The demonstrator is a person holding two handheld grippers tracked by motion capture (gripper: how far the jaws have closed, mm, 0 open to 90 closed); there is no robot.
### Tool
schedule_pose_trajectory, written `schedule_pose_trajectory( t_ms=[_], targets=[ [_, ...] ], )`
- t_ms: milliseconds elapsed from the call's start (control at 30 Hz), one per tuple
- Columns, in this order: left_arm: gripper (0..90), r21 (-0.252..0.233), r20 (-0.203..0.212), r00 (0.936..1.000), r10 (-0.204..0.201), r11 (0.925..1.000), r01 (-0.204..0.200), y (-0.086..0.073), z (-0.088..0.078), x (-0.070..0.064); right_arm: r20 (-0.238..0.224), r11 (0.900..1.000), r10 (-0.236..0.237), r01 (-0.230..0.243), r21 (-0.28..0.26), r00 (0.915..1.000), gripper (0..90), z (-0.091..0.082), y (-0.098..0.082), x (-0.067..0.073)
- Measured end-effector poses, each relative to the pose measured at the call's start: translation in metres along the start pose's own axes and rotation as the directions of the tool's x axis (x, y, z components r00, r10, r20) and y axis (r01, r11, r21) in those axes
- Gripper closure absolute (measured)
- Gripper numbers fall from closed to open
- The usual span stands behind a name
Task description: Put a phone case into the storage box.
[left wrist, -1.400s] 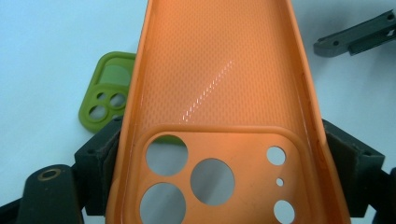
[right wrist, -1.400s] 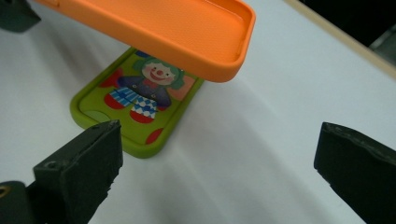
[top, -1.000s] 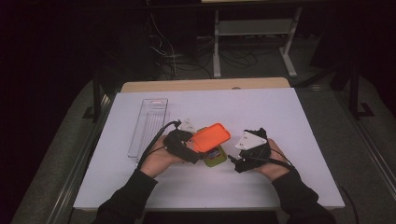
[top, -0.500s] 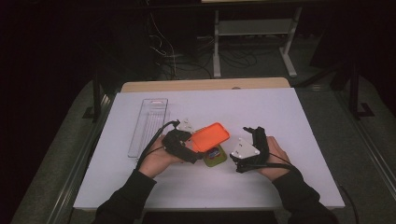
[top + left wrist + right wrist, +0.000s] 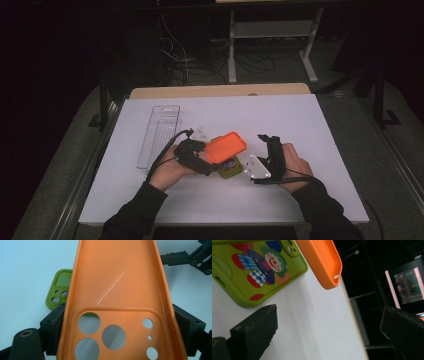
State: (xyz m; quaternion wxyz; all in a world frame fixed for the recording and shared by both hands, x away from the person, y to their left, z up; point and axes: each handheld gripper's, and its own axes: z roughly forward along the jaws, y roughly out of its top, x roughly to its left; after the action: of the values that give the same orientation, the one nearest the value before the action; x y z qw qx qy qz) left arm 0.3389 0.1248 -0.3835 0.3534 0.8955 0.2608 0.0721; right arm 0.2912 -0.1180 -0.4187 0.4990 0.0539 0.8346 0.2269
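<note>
I have the orange phone case clamped in my left gripper: in the left gripper view its 2 black jaws press on the case's 2 long edges at the camera-cutout end, and the textured inside of the case faces the camera. In the high view the case is lifted off the white table and tilts up toward the right, partly over the green phone case. That green case lies flat on the table just under and beside the orange one; the right gripper view shows a clown print on it. My right gripper sits to the right of both cases, apart from them, its jaws spread wide with bare table between them. A clear plastic tray lies on the table to the left, near my left hand.
</note>
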Motion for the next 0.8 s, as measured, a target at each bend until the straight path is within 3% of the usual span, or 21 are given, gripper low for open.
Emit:
schedule_pose_trajectory(
  t_ms=[100,133,167,267,333,400,433,500,533,633,800],
  targets=[
    [15.8,0.001,0.007,0.9999,-0.014,0.9999,0.014,0.0,0.0,-0.001,0.015,1.0,-0.03,0.03,0.008,0.9994,0.5,0.0,0.001,0.002],
    [15.8,0.0,0.009,0.9999,-0.013,0.9999,0.013,0.0,0.001,-0.002,0.015,0.999,-0.05,0.05,0.009,0.9986,0.5,0.0,0.001,0.003],
    [15.8,0.01,0.009,0.9999,-0.005,0.9999,0.005,0.0,0.001,-0.002,0.026,0.995,-0.098,0.098,0.008,0.9948,0.5,0.001,0.001,0.002],
    [15.8,0.034,0.008,0.9997,0.022,0.9992,-0.022,0.0,0.0,-0.001,0.034,0.993,-0.117,0.117,0.01,0.9925,0.5,0.001,0.001,0.004],
    [15.8,0.032,0.008,0.9998,0.018,0.9993,-0.018,0.0,0.0,-0.001,0.044,0.994,-0.106,0.105,0.012,0.9934,0.5,0.0,0.002,0.005],
    [15.8,0.029,0.005,0.9997,0.025,0.9993,-0.025,0.0,0.0,0.0,0.063,0.992,-0.13,0.129,0.014,0.9895,0.5,0.0,0.003,0.007],
    [15.8,0.028,0.01,0.9999,0.014,0.9995,-0.014,0.001,-0.001,-0.001,0.066,0.985,-0.175,0.175,0.011,0.9823,0.6,0.001,0.003,0.008],
    [15.8,0.023,0.011,0.9999,0.007,0.9997,-0.007,0.001,0.0,-0.002,0.067,0.987,-0.158,0.157,0.022,0.9851,0.6,0.0,0.004,0.011],
    [15.8,0.025,0.002,0.9996,0.028,0.9993,-0.028,0.002,-0.001,-0.001,0.087,0.983,-0.186,0.185,0.018,0.9788,0.6,0.0,0.005,0.012],
    [15.7,0.028,0.005,0.9986,0.053,0.9982,-0.053,0.003,-0.001,-0.001,0.103,0.978,-0.207,0.207,0.012,0.9728,0.7,-0.001,0.006,0.013],
    [15.8,0.02,0.006,0.9995,0.031,0.9993,-0.031,0.003,-0.002,-0.003,0.11,0.974,-0.225,0.225,0.007,0.9682,0.8,-0.001,0.01,0.017]
  ],
)
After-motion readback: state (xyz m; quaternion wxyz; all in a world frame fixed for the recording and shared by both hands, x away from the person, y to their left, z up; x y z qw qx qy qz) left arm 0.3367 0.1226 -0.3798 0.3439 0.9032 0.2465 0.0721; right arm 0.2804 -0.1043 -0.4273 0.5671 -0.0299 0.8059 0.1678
